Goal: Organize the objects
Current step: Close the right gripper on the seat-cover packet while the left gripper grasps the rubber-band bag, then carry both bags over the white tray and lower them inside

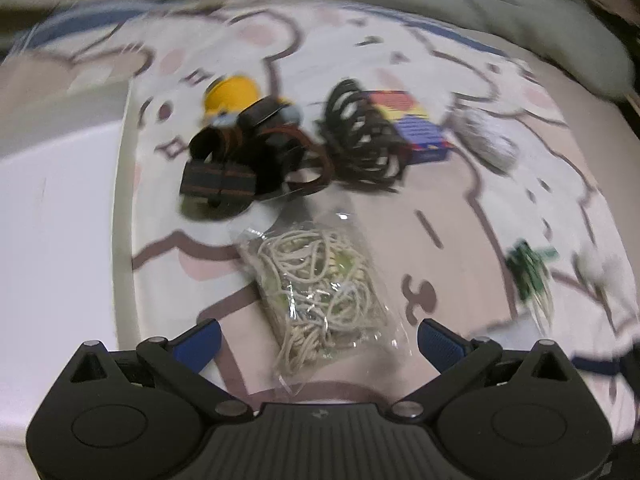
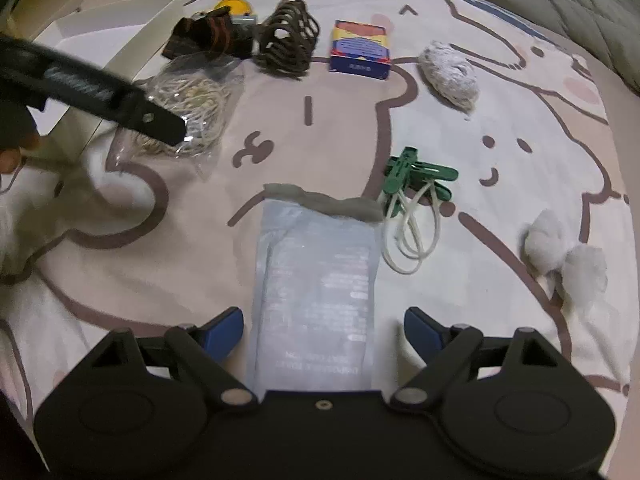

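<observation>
I am looking down on a bed [image 2: 520,152] covered with a cartoon bear sheet, and I am judging that the organizing is barely under way, with nearly everything lying loose.

My left claw [image 1: 318,342] is spread wide, holding nothing, and it is hovering over the clear bag of string [image 1: 320,296], whose near end is lying between the blue fingertips [image 1: 202,340]. I cannot tell whether the pads are touching the plastic. My right claw [image 2: 324,330] is also spread and empty, with the flat pale packet [image 2: 316,280] lying between its fingers on the sheet. The right wrist view is showing the left tool's black arm reaching over that same bag of string.

Along the far side I am seeing something like a row: a yellow object [image 2: 234,5] behind a dark strap bundle [image 2: 204,36], then a brown hair claw clip [image 2: 286,38], a blue and yellow box [image 2: 360,50], and a white ball of yarn [image 2: 450,76]. That line may count as already arranged, though I am only guessing. Nearer to me, the green clothes pegs [image 2: 416,178] with their white cord loops [image 2: 412,236] are touching the packet's far corner, and two cotton tufts [image 2: 564,256] are sitting well apart to the right.

So I am reckoning the bag, packet, pegs and tufts are what is left to place. No box or tray for sorting is showing in either view.
</observation>
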### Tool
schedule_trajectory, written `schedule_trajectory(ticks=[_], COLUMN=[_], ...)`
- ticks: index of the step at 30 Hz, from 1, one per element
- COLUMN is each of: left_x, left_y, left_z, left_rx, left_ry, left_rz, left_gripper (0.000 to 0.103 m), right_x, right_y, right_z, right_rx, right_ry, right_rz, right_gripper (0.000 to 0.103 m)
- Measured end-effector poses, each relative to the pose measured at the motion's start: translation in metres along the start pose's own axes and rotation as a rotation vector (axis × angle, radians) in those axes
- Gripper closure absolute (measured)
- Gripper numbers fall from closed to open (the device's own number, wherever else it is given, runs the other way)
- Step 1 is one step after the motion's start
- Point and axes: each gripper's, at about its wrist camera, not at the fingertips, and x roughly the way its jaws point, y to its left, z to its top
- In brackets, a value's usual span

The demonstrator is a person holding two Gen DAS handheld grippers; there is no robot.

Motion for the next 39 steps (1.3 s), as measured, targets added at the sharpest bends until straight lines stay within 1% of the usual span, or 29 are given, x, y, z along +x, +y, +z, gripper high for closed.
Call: schedule_trajectory(ticks=[5,7,10,14,19,20,21,24,27,29,30,31,32,34,35,37,39], left_x=[0.016,0.02,0.025,0.026,0.018,0.016,0.015,0.015,0.018,0.02,0.021,0.02,0.019,0.016,0.014,0.012,0.007], left_y=[-0.004,-0.007,-0.011,-0.011,0.004,0.006,0.006,0.0,-0.012,-0.015,-0.015,-0.015,-0.014,-0.014,-0.013,-0.013,-0.013], left_z=[0.002,0.002,0.002,-0.001,-0.004,-0.004,-0.004,-0.002,-0.001,0.0,0.0,-0.001,-0.001,0.0,0.001,0.002,0.002], left_rx=[-0.135,-0.148,-0.117,-0.005,0.008,0.014,0.027,0.082,0.169,0.197,0.19,0.183,0.178,0.172,0.17,0.165,0.156], left_ry=[-0.013,-0.019,-0.041,-0.033,-0.016,-0.016,-0.018,-0.037,-0.049,-0.028,-0.015,-0.017,-0.023,-0.025,-0.025,-0.023,-0.026], left_rz=[0.054,0.078,0.122,0.165,0.204,0.199,0.192,0.212,0.219,0.192,0.18,0.181,0.176,0.166,0.161,0.149,0.131], left_gripper=[0.0,0.0,0.0,0.0,0.0,0.0,0.0,0.0,0.007,0.02,0.02,0.023,0.027,0.03,0.032,0.034,0.037], right_x=[0.005,0.007,0.011,0.015,0.012,0.012,0.012,0.014,0.016,0.018,0.019,0.019,0.019,0.017,0.016,0.014,0.007], right_y=[0.002,0.004,0.007,0.007,-0.001,-0.003,-0.004,-0.005,-0.005,-0.007,-0.009,-0.011,-0.013,-0.013,-0.013,-0.013,-0.013], right_z=[0.0,0.0,0.0,-0.003,-0.004,-0.003,-0.003,-0.003,-0.002,-0.002,-0.001,-0.001,-0.001,0.001,0.001,0.002,0.004], right_rx=[0.032,0.033,0.019,0.014,0.042,0.05,0.059,0.076,0.081,0.104,0.119,0.135,0.147,0.142,0.138,0.133,0.127], right_ry=[0.007,0.01,0.018,0.027,0.022,0.021,0.021,0.024,0.029,0.04,0.049,0.055,0.059,0.059,0.057,0.046,0.016], right_rz=[-0.02,-0.017,-0.018,-0.032,-0.045,-0.045,-0.043,-0.025,-0.021,-0.01,0.002,0.013,0.018,0.012,0.014,0.015,0.01], right_gripper=[0.015,0.015,0.015,0.015,0.015,0.015,0.015,0.015,0.018,0.021,0.026,0.029,0.037,0.042,0.046,0.047,0.047])
